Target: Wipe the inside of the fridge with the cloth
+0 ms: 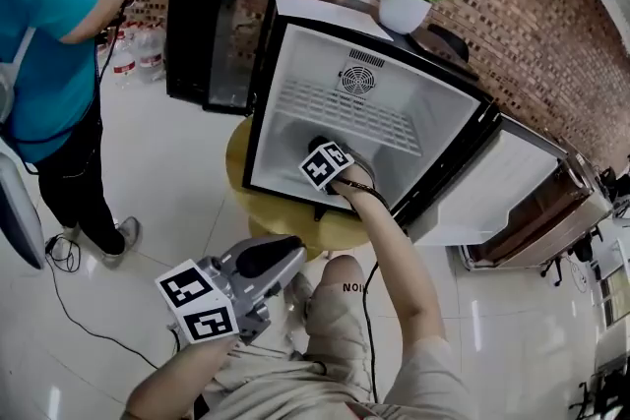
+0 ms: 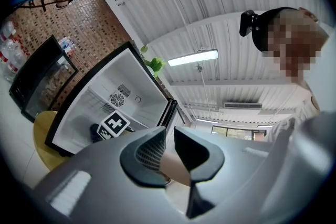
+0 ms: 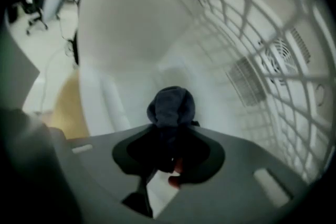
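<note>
Head view: I see the right claw [image 1: 320, 149] deep in the open fridge [image 1: 287, 84] on the yellow table [image 1: 285, 226], cloth hidden. Left claw [image 1: 274, 256] is near me, outside.
Left gripper view: left claw down to a slit, empty.
Right gripper view: right claw clamps the dark cloth [image 3: 171, 105] low inside, below the wire shelf [image 3: 252, 23].

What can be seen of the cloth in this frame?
The cloth is dark blue-grey, soft-looking fabric bunched into a rounded wad. Its lower part is pinched between the jaws of the right gripper, the wad sticking out beyond their tips. It is inside the fridge, below the wire shelf, near the white lining low in the cabinet; whether it presses on the lining cannot be told. The head view hides it behind the gripper.
</note>
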Tool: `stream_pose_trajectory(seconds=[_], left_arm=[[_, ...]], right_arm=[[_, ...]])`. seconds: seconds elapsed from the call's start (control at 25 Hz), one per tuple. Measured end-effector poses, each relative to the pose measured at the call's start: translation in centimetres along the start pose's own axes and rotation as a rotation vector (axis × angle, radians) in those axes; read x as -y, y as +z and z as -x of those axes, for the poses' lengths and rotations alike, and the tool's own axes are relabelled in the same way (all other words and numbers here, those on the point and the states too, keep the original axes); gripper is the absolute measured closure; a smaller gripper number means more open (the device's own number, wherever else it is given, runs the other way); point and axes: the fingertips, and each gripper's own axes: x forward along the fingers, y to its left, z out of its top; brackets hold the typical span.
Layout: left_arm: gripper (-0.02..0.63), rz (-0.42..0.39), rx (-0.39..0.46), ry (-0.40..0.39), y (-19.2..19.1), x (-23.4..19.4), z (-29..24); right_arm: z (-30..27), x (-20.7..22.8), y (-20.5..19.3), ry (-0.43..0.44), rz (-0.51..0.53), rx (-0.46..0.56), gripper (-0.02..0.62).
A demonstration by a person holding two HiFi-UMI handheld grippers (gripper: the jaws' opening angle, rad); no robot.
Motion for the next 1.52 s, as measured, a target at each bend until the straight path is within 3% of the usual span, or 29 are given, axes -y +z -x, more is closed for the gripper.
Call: stream_pose_trajectory(seconds=[0.04,0.12,0.2,0.32,0.4,0.56,0.68,0.72,0.8,0.88,0.92,1.0,1.08,1.16,1.28,1.52], left_arm=[[0.580,0.004,0.002,0.004,0.1,-0.1,0.2],[0.580,0.015,0.005,0.014,0.1,-0.5,0.5],[0.580,0.022,0.011,0.019,0.1,-0.8,0.7],[0.580,0.018,0.026,0.023,0.6,-1.0,0.9],[0.580,0.012,0.036,0.028,1.1,-1.3,1.1],[0.580,0.011,0.044,0.044,1.2,-2.1,1.4],[0.580,0.013,0.038,0.035,1.2,-2.0,1.2],[0.580,0.012,0.039,0.032,1.3,-1.9,1.0],[0.580,0.011,0.045,0.039,1.4,-1.7,0.9],[0.590,0.013,0.062,0.072,1.7,-2.2,1.2],[0.598,0.015,0.077,0.097,2.0,-2.8,1.6],[0.606,0.021,0.111,0.158,2.7,-4.2,2.7],[0.606,0.023,0.134,0.220,3.3,-5.9,4.1],[0.606,0.029,0.141,0.267,3.7,-7.3,5.2],[0.606,0.028,0.149,0.303,4.0,-8.2,6.1],[0.606,0.006,0.104,0.305,2.6,-8.8,5.6]], right_arm=[[0.8,-2.6,2.5,0.115,-0.030,0.090,0.489],[1.5,-7.0,6.0,0.304,-0.079,0.174,0.489],[0.8,-9.0,7.3,0.336,-0.051,0.157,0.489],[-0.1,-8.8,6.6,0.259,0.031,0.114,0.491],[-0.5,-6.9,3.9,0.188,0.066,0.060,0.492],[-1.7,-1.5,-6.7,0.050,0.004,-0.226,0.494],[-1.3,1.0,-13.9,-0.046,0.108,-0.503,0.494],[-1.0,1.5,-14.8,-0.077,0.160,-0.550,0.494],[-0.1,1.8,-13.2,-0.121,0.201,-0.491,0.494],[1.6,0.3,-8.0,-0.094,0.158,-0.245,0.494],[2.6,-1.5,-4.8,-0.027,0.120,-0.093,0.494],[4.0,-6.7,0.7,0.188,0.040,0.136,0.494],[4.1,-11.5,4.3,0.348,0.038,0.227,0.494],[3.5,-13.5,5.7,0.353,0.100,0.215,0.494],[3.4,-12.0,4.5,0.258,0.133,0.174,0.495],[2.0,-4.1,-10.4,0.002,0.001,-0.205,0.497]])
